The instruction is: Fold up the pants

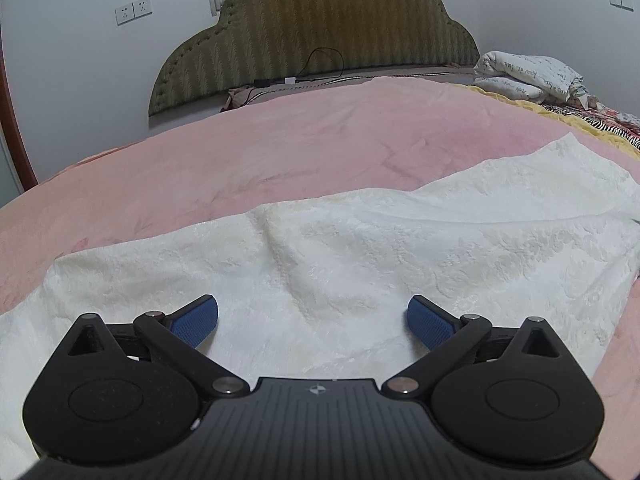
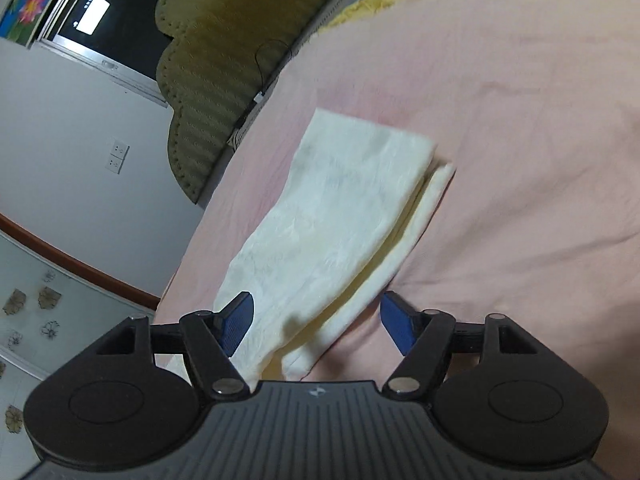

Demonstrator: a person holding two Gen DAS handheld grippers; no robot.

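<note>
We judge the cream pants (image 2: 340, 216) light, limp and textured. Both the left gripper (image 1: 313, 322) and right gripper (image 2: 316, 322) gape empty above them; we'd pinch the layered hem farthest from the headboard (image 2: 224, 60).

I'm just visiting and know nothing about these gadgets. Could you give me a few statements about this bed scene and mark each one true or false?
1. The white pants lie on a pink bedspread. True.
2. The left gripper is clamped on the pants. False: it is open, its jaws apart above the cloth.
3. The right gripper is open. True.
4. The headboard is bright red. False: it is olive green.
5. The pants lie one leg over the other. True.
</note>
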